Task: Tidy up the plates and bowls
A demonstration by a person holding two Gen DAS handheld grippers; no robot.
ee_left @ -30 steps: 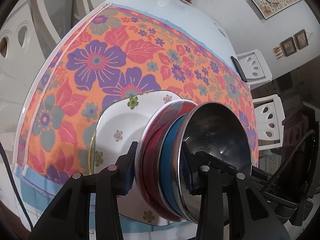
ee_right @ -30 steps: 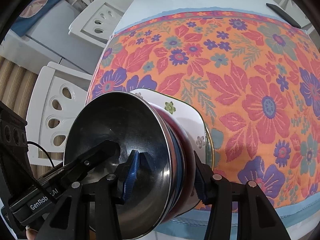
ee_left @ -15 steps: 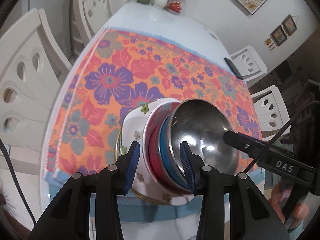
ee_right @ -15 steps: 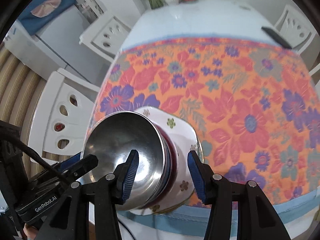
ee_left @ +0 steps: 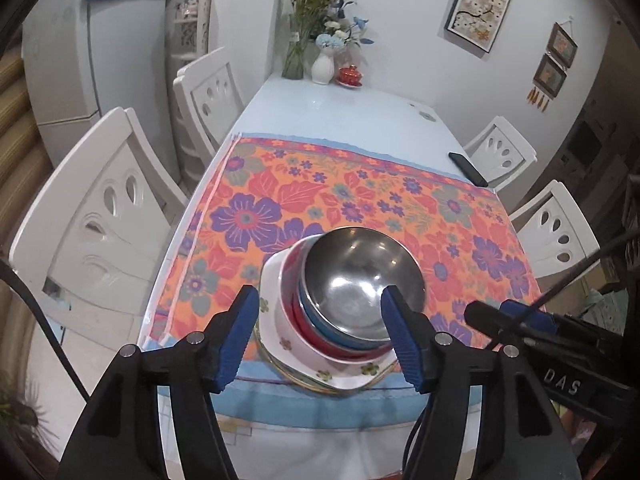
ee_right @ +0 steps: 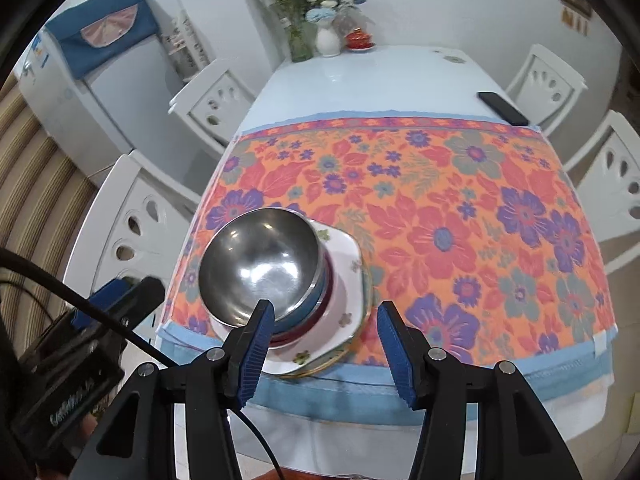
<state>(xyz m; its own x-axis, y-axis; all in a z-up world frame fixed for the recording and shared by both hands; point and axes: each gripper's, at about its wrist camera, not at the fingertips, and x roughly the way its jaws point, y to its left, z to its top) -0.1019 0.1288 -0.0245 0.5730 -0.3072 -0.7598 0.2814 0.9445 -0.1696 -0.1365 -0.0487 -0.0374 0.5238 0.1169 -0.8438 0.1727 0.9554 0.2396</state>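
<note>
A stack stands on the flowered cloth near the table's front edge: a steel bowl (ee_left: pixel 360 276) on top, a blue bowl (ee_left: pixel 320 326) and a red bowl (ee_left: pixel 298 330) under it, then a white flowered plate (ee_left: pixel 292 348) on further plates. It also shows in the right wrist view: the steel bowl (ee_right: pixel 260 264), the white plate (ee_right: pixel 344 276). My left gripper (ee_left: pixel 320 336) is open and empty, above and in front of the stack. My right gripper (ee_right: pixel 326 342) is open and empty, just right of the stack.
The orange flowered cloth (ee_left: pixel 360 200) covers the near half of the white table (ee_left: pixel 340 116). A black phone (ee_left: pixel 468 169) lies at the right edge. Vases and a red dish (ee_left: pixel 350 76) stand at the far end. White chairs (ee_left: pixel 96 216) flank both sides.
Both grippers have let go of the stack, opened wide and pulled back and up from it. The stack now rests on the cloth.
</note>
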